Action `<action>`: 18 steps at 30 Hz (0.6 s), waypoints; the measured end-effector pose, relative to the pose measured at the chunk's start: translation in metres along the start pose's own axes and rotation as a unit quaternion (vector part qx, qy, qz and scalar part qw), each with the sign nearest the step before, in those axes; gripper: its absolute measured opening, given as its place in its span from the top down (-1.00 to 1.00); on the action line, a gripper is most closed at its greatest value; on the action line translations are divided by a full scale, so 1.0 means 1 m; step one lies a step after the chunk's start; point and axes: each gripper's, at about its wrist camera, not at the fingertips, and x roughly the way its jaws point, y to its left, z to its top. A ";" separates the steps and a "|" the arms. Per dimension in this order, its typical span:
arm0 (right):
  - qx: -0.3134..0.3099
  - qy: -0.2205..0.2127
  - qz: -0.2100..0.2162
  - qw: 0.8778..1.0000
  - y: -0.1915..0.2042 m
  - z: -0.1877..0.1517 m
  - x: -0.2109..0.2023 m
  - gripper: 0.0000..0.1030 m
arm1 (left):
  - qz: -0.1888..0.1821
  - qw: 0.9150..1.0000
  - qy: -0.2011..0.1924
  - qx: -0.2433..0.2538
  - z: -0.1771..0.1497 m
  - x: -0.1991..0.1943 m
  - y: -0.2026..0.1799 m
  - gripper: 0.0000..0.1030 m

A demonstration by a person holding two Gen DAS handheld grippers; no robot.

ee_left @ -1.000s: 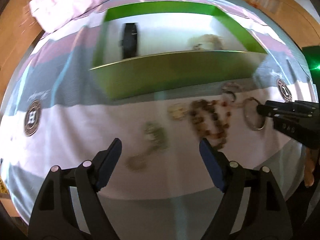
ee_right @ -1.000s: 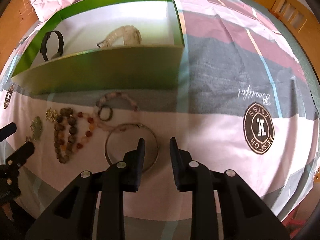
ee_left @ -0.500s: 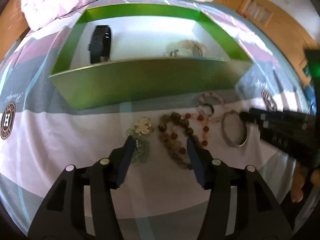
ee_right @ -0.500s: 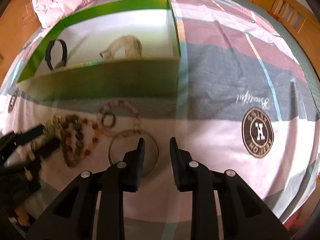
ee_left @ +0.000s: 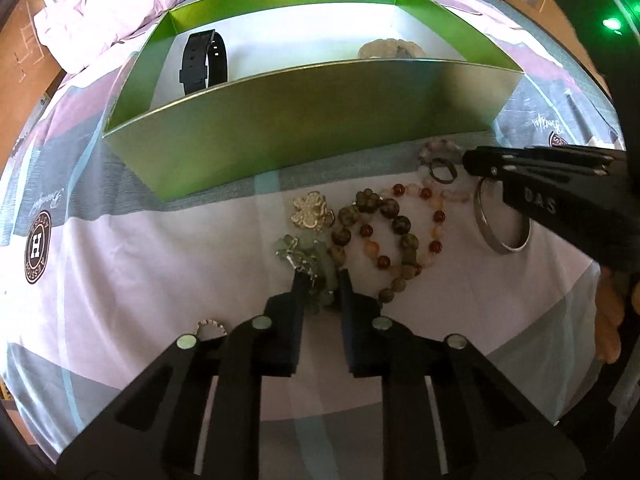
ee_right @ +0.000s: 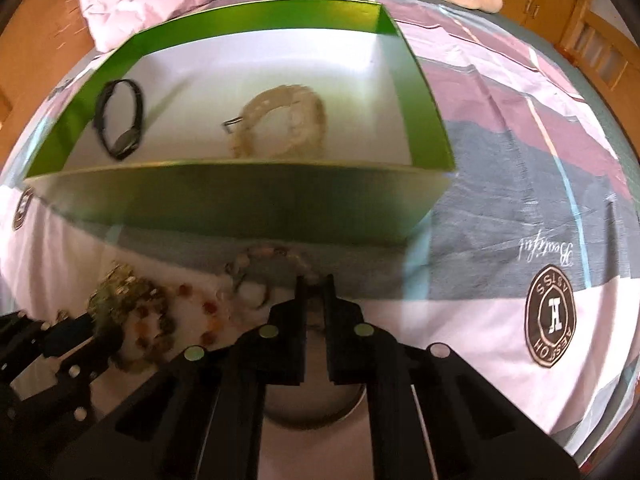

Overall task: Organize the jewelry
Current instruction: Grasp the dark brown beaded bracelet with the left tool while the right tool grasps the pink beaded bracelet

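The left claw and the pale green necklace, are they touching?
Touching. The left wrist view shows the left claw with its jaws closing on the green necklace, whose beads and chain sit squeezed between the two fingers, with no gap visible.

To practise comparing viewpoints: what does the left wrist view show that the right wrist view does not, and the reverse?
Left only: a toothed ring beside the left gripper, whose jaws are closing on the green pendant. Right only: the pale band's full loop in the green box. Both: box, black watch, bead bracelets, right gripper shut on metal bangle.
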 end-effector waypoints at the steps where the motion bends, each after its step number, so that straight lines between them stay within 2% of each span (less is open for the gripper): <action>1: 0.000 -0.002 0.004 1.000 0.001 -0.002 -0.004 0.86 | 0.001 1.000 0.000 0.000 -0.001 -0.001 0.001 0.70; 12: 0.022 -0.078 0.041 0.996 -0.011 -0.011 -0.070 0.86 | -0.001 1.000 -0.016 -0.003 -0.002 -0.023 0.006 0.73; 16: 0.037 -0.085 0.045 0.995 -0.023 -0.005 -0.069 0.86 | -0.007 1.000 -0.023 -0.003 -0.001 -0.032 0.007 0.74; 17: 0.041 -0.083 0.045 0.995 -0.024 -0.006 -0.069 0.86 | -0.008 1.000 -0.022 -0.003 -0.002 -0.034 0.009 0.85; 18: 0.043 -0.081 0.044 0.995 -0.024 -0.006 -0.068 0.86 | -0.008 1.000 -0.020 -0.002 -0.002 -0.036 0.009 0.85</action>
